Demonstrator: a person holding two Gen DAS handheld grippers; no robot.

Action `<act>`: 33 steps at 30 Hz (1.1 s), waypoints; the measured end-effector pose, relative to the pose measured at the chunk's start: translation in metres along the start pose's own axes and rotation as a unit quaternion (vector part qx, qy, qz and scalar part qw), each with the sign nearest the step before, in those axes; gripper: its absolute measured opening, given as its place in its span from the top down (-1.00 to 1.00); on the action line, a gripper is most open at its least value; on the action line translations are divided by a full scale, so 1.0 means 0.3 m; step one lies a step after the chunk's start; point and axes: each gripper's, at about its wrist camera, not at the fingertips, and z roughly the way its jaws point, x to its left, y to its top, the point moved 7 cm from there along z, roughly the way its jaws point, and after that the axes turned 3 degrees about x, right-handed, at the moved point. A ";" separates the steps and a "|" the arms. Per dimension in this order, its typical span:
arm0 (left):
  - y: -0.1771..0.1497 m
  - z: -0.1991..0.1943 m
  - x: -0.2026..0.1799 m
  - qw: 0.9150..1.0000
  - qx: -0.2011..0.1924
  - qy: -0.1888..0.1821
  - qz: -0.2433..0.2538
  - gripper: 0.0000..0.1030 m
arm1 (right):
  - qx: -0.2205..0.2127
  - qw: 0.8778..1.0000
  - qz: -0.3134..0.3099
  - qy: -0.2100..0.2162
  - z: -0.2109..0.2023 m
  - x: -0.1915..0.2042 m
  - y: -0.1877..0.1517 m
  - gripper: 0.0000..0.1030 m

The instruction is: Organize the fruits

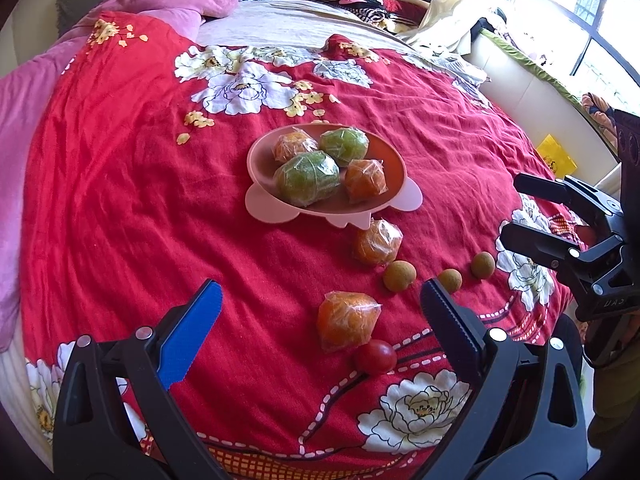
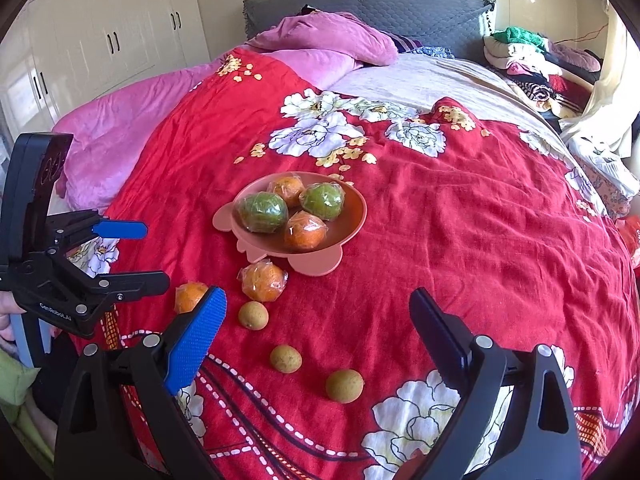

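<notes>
A pink plate (image 1: pixel 256 152) (image 2: pixel 352 208) on the red floral bedspread holds two wrapped green fruits and two wrapped oranges. In front of it lie a wrapped orange (image 1: pixel 377 241) (image 2: pixel 264 282), another wrapped orange (image 1: pixel 346 320) (image 2: pixel 190 296), a small red tomato (image 1: pixel 375 356) and three small brown round fruits (image 1: pixel 399 276) (image 2: pixel 253 315). My left gripper (image 1: pixel 320 308) (image 2: pixel 132 254) is open and empty, just above the nearer orange. My right gripper (image 2: pixel 318 316) (image 1: pixel 514 210) is open and empty above the brown fruits.
The red bedspread (image 1: pixel 120 200) covers most of the bed. Pink pillows and a pink blanket (image 2: pixel 328 40) lie at the head. A pile of clothes (image 2: pixel 532 64) sits at the far right. A white wardrobe (image 2: pixel 100 40) stands left; a window (image 1: pixel 580 8) is right.
</notes>
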 end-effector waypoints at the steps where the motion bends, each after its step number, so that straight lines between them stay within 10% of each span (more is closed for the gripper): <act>1: -0.004 0.001 -0.003 1.000 0.001 -0.001 0.001 -0.81 | 0.001 1.000 -0.001 0.000 0.001 0.004 -0.004 -0.80; 21: -0.070 0.036 -0.039 0.999 0.028 -0.028 0.010 -0.37 | 0.035 0.999 -0.035 0.008 0.044 0.065 -0.111 -0.76; 33: -0.092 0.063 -0.056 0.999 0.039 -0.036 0.012 -0.24 | 0.069 0.996 -0.049 0.024 0.113 0.106 -0.176 -0.13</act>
